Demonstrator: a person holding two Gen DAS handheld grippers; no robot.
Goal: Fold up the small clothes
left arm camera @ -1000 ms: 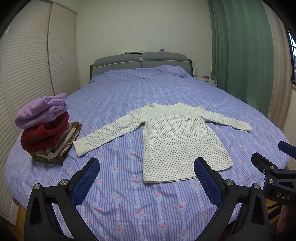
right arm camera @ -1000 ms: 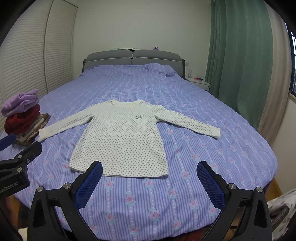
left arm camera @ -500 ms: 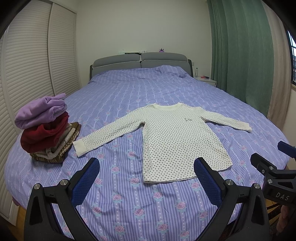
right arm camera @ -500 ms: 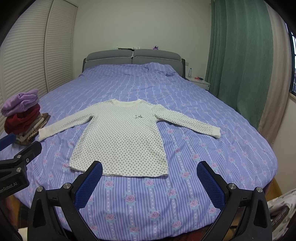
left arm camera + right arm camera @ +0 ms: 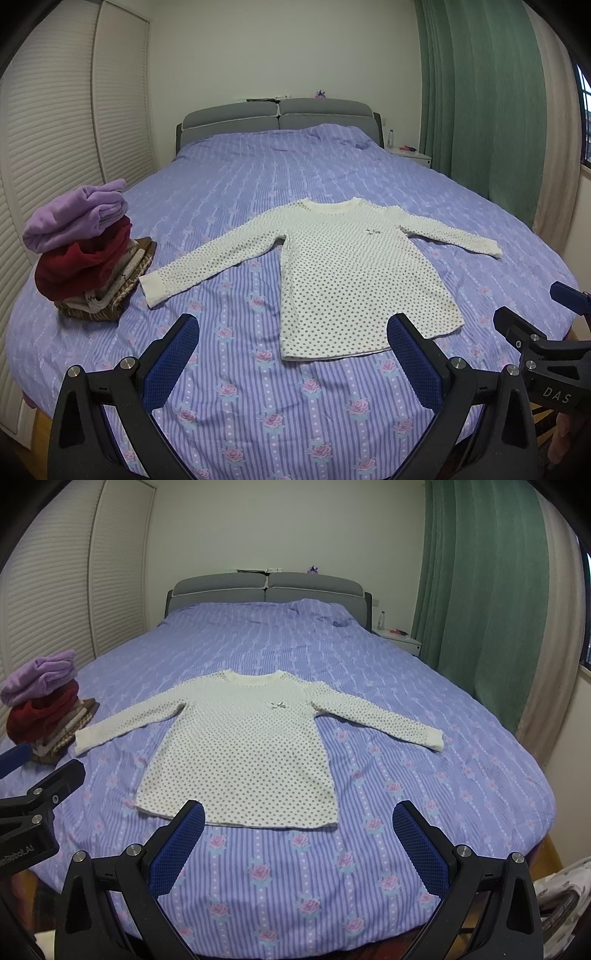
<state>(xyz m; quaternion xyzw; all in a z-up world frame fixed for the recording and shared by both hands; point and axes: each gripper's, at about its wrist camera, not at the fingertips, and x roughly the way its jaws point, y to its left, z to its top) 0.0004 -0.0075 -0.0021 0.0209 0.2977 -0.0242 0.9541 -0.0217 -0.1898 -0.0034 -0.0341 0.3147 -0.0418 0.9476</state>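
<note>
both claws, left claw (image 5: 291,352) & right claw (image 5: 297,834), are hanging wide open w/ nothing held, at the near edge of the bed (image 5: 332,406). the dotted shirt (image 5: 347,269) is lying flat mid-bed, sleeves spread left & right, well apart from the folded pile (image 5: 85,251) at far left. best bet imo: be pinching a cuff low on the fabric only, not the sheet, & be folding each sleeve across the body w/o bunching.

You see a cream, grey-dotted top (image 5: 354,273) on a lilac striped, rose-print sheet (image 5: 295,398); pads (image 5: 181,845) blue; curtain (image 5: 476,602) green.
</note>
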